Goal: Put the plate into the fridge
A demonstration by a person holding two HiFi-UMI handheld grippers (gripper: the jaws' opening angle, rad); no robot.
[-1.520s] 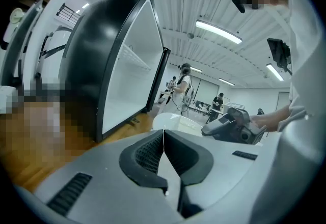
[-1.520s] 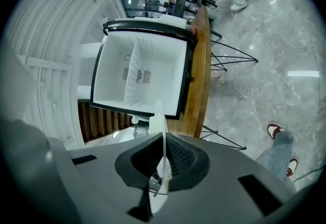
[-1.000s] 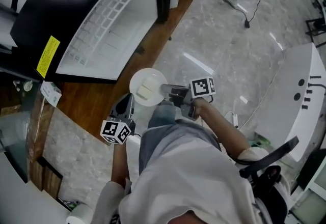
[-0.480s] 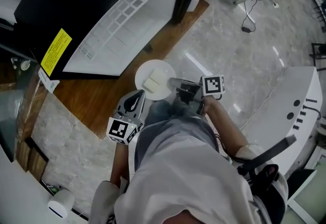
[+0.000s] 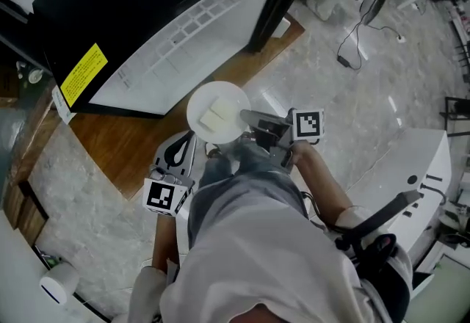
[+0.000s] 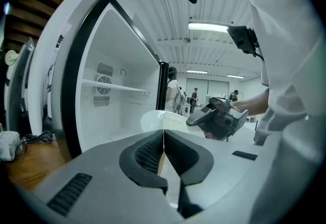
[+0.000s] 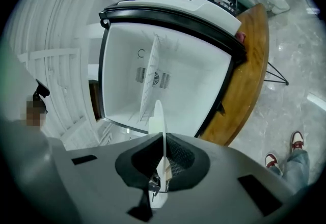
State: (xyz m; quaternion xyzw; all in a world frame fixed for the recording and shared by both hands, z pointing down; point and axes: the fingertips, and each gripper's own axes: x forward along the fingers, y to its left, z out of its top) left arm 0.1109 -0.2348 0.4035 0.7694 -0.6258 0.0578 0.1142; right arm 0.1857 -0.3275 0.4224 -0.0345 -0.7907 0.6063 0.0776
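Observation:
A white plate [image 5: 215, 114] with pale pieces of food on it is held level in front of the open fridge [image 5: 183, 28]. My right gripper [image 5: 246, 121] is shut on the plate's right rim. In the right gripper view the plate [image 7: 157, 116] shows edge-on between the jaws, in front of the white, bare fridge interior [image 7: 173, 75] with its one shelf. My left gripper [image 5: 187, 139] hangs just left of and below the plate, shut and holding nothing. In the left gripper view its jaws meet [image 6: 163, 142], with the plate [image 6: 155, 118] and the right gripper [image 6: 219, 116] beyond them.
The fridge stands on a wooden platform [image 5: 125, 145] over a marble floor. A yellow label [image 5: 82, 73] marks its black casing. Cables [image 5: 352, 28] lie at the upper right, and a white console [image 5: 415, 167] stands to the right. Several people stand far off [image 6: 175, 93].
The plate has been lifted and carried closer to the open fridge in the right gripper. The left gripper has risen alongside it, still shut.

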